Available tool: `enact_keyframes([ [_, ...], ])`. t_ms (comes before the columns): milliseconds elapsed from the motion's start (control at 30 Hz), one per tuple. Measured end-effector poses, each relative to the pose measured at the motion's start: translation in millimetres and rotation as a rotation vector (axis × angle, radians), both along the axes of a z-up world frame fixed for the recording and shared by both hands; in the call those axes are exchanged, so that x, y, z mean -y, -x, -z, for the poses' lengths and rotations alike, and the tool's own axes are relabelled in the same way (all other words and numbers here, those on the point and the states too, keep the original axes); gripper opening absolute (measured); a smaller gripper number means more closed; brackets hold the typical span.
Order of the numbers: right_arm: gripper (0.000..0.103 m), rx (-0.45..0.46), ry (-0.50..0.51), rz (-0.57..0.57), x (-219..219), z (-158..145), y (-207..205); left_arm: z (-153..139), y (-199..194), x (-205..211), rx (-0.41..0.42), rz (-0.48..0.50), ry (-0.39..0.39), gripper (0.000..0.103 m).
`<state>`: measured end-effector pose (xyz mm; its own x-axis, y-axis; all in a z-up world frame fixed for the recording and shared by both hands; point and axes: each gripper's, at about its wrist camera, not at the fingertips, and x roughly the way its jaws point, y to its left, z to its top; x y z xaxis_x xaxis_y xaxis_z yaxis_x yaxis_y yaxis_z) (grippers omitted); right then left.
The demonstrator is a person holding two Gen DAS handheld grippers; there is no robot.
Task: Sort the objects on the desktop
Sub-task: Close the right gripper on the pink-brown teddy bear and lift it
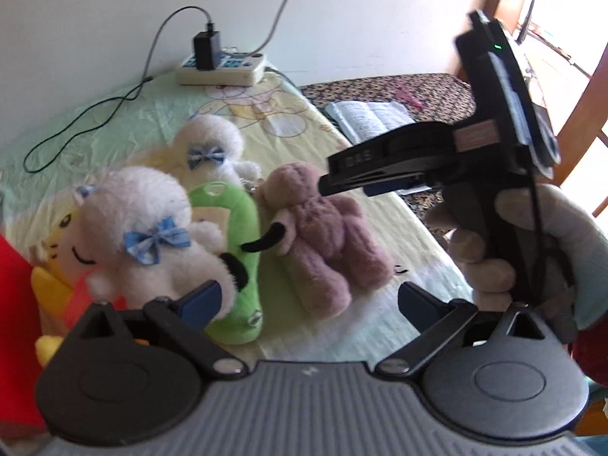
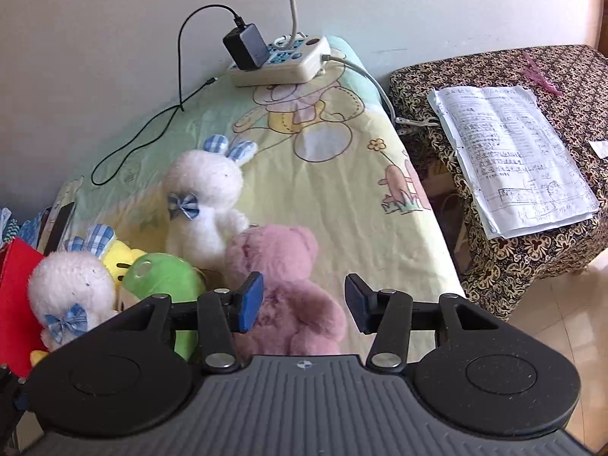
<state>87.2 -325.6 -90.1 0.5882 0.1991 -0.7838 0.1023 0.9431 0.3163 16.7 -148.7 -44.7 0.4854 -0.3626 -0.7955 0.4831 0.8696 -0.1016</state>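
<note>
On the crinkled cartoon-print cloth [image 2: 334,174] lie fuzzy plush toys: a pink bear [image 2: 281,281], two white rabbits [image 2: 205,197] and a smooth green frog [image 2: 163,281], huddled together. Left gripper [image 1: 307,298] fingers gape wide, empty. Right gripper [image 2: 304,302] fingers stand half-open above the bear, not gripping it.

The other gripper's black finger [image 1: 364,169] bore pale embossed letters, apparently "D.A.S". The printed sheets [image 2: 509,155] on the patterned cloth carried text too small to read.
</note>
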Motion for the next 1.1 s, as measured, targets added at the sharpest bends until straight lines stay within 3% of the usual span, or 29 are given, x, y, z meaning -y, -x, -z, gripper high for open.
enact_keyframes([
  [100,0.055,-0.026,-0.014,-0.018,6.7,9.3,-3.1,11.3,-5.3,21.6,-0.013,0.062,-0.008,0.100],
  [233,0.058,-0.046,-0.090,-0.081,8.5,16.8,-6.0,36.5,-25.4,37.8,-0.068,0.066,-0.035,0.100],
  [300,0.064,-0.026,-0.067,-0.100,7.1,17.4,-7.4,46.2,-34.6,40.6,-0.102,0.079,-0.022,0.102],
  [367,0.065,-0.020,-0.060,-0.102,10.0,19.5,-10.5,49.0,-36.2,45.4,-0.076,0.089,-0.038,0.103],
  [567,0.065,-0.072,-0.194,-0.182,17.2,29.1,-21.7,58.8,-45.1,44.1,-0.107,0.114,0.006,0.103],
  [733,0.064,-0.116,-0.247,-0.287,12.1,35.7,-18.4,62.5,-48.2,41.7,-0.084,0.104,-0.020,0.102],
  [1100,0.049,-0.106,-0.320,-0.230,23.8,36.1,-5.0,65.9,-45.4,54.6,-0.054,0.149,-0.059,0.100],
])
